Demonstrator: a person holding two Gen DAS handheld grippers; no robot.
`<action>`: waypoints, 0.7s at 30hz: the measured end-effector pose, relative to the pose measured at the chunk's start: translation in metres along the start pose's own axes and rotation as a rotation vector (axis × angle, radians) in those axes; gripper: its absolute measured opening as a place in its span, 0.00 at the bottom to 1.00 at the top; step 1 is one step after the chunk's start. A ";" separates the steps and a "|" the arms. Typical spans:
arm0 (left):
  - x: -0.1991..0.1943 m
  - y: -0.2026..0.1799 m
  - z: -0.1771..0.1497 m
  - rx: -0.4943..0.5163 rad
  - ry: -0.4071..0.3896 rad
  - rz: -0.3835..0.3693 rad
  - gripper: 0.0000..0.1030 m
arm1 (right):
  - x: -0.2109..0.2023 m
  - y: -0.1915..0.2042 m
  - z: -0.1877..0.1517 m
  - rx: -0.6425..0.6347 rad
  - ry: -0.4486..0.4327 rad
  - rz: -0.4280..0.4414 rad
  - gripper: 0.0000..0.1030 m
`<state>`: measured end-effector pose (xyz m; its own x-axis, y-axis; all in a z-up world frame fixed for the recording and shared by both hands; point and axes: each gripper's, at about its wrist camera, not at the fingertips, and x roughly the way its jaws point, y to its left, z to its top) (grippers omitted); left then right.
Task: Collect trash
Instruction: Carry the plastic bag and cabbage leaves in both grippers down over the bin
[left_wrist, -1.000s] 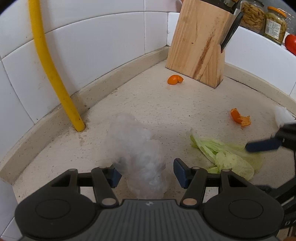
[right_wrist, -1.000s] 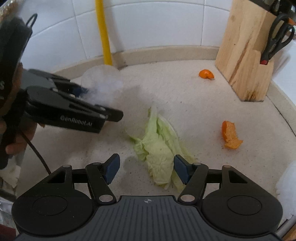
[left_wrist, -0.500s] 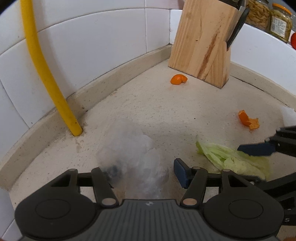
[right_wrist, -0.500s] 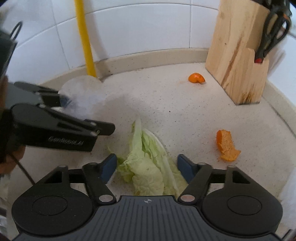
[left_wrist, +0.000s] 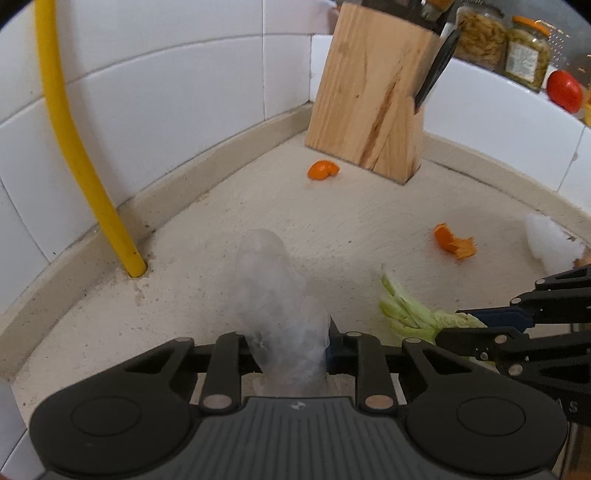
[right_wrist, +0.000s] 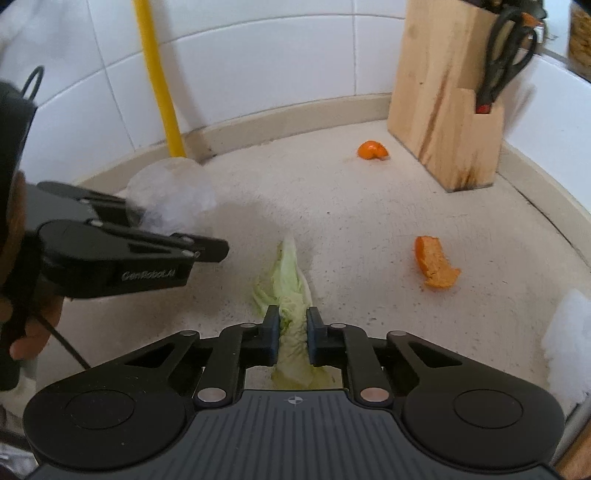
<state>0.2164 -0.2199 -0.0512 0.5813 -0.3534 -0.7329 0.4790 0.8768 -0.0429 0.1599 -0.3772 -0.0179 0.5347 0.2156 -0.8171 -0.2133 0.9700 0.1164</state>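
While the left tool (left_wrist: 288, 345) pinches a flimsy crumpled plastic bag (left_wrist: 275, 295), the right tool (right_wrist: 289, 334) clamps the limp lettuce leaf (right_wrist: 286, 273) mid-length, where it looks sturdiest.

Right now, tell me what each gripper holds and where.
Left gripper pinches the crumpled plastic bag at its near end. Right gripper clamps the lettuce leaf near its near end.

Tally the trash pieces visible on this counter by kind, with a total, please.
Orange peels: 2
Lettuce leaf: 1
Plastic bag: 1
White wad: 1
Total: 5
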 end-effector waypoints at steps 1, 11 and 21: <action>-0.004 0.000 0.000 -0.002 -0.005 -0.003 0.19 | -0.003 0.000 0.000 0.008 -0.005 0.000 0.18; -0.046 0.016 -0.012 -0.050 -0.051 -0.027 0.18 | -0.035 0.014 -0.003 0.053 -0.058 -0.023 0.17; -0.074 0.032 -0.028 -0.083 -0.068 -0.027 0.18 | -0.054 0.032 -0.007 0.067 -0.094 -0.020 0.17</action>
<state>0.1704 -0.1563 -0.0177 0.6141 -0.3958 -0.6828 0.4401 0.8899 -0.1201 0.1188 -0.3583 0.0257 0.6137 0.2029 -0.7631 -0.1489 0.9788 0.1405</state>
